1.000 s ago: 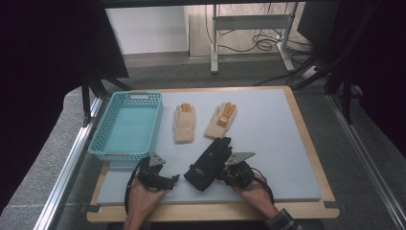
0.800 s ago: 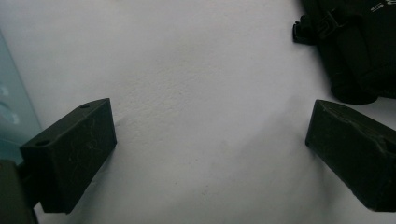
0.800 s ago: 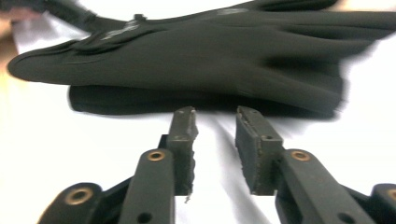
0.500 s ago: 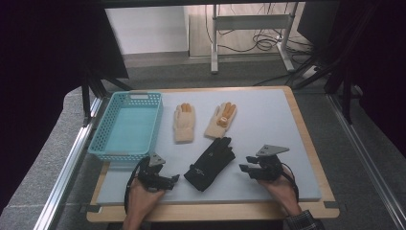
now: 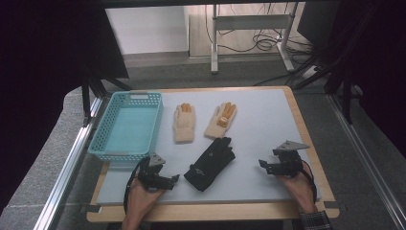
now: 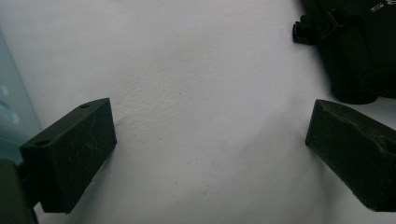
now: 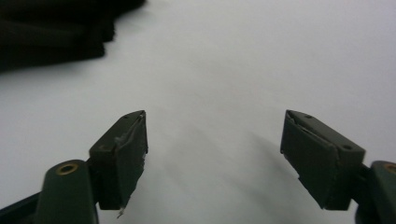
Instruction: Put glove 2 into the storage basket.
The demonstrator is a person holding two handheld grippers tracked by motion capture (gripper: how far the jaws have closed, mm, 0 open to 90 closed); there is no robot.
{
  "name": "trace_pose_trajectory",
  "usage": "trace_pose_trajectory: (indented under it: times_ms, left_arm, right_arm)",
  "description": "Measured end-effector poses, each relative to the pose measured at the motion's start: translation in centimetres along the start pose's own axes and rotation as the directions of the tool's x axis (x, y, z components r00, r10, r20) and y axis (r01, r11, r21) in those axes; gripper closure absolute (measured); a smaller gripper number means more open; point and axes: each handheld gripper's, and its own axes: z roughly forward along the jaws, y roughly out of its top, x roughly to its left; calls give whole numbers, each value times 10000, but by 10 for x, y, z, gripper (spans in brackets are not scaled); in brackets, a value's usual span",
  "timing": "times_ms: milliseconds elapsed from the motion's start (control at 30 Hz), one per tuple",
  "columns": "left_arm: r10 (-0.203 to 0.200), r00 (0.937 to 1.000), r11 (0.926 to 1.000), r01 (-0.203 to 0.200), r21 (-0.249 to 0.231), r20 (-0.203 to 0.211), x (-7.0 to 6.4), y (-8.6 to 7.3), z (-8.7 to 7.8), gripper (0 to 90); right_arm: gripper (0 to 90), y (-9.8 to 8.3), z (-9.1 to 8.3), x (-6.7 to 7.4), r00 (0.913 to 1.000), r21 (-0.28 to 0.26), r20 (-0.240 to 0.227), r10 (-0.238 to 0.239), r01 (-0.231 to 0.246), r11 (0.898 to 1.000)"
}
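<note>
Both tongs [image 5: 173,179] [image 5: 263,165] wide, empty; black glove [image 5: 210,163] betw. them.

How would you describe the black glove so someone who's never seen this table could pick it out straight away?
Start at the turquoise basket on the left of the pale blue mat. Right of it lie two cream gloves with orange fingers, and just nearer the person, between the two grippers, lies the black glove. It is the one dark glove, set at a slant with its fingers toward the cream pair.

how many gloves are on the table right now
3. Two tan gloves lie side by side beyond the middle: left tan glove, right tan glove. The black glove lies nearer the front edge. It looks thick, so another could hide beneath.
</note>
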Motion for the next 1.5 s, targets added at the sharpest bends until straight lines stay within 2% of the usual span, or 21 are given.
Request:
trace_pose_trajectory:
  times_ms: [133, 333, 533, 633, 733, 933, 1133, 1267, 1400, 1500]
  left_arm:
    - [-11, 10000, 10000, 11, 8, 11, 0, 0, 0, 19]
    - [-31, 10000, 10000, 31, 33, 44, 0, 0, 0, 17]
    - [-3, 10000, 10000, 3, 40, 30, 1, 1, -2, 29]
    - [-194, 9998, 9998, 195, 76, -36, 2, 4, -4, 58]
    - [-320, 9994, 9995, 321, -61, 164, 1, 10, -8, 66]
    - [-176, 9977, 9996, 188, -191, 650, -12, 30, -8, 66]
    - [57, 9948, 9995, -24, -325, 1013, -27, 59, -11, 66]
    - [389, 9912, 9990, -355, -287, 1268, -46, 79, -7, 43]
    - [396, 9897, 9991, -372, -197, 1377, -64, 92, 4, 0]
    - [735, 9851, 9972, -752, 45, 1555, -80, 97, 17, 0]
  right_arm:
    - [183, -6, 5, -7, 9992, 251, 392, -44, 34, 9997]
    - [164, -6, 5, -5, 9985, 312, 496, -222, 207, 9993]
    - [159, -7, 5, -4, 9982, 293, 576, -178, 161, 9994]
    - [158, -7, 5, -4, 9981, 285, 589, -152, 135, 9995]
    - [158, -7, 5, -4, 9982, 280, 589, -145, 129, 9995]
    - [158, -7, 6, -4, 9981, 275, 593, -146, 130, 9995]
    - [158, -7, 6, -5, 9981, 274, 596, -153, 137, 9995]
    - [158, -7, 6, -4, 9981, 268, 594, -149, 133, 9996]
    - [158, -7, 6, -5, 9981, 267, 596, -155, 140, 9995]
    - [158, -7, 6, -5, 9981, 271, 596, -155, 139, 9995]
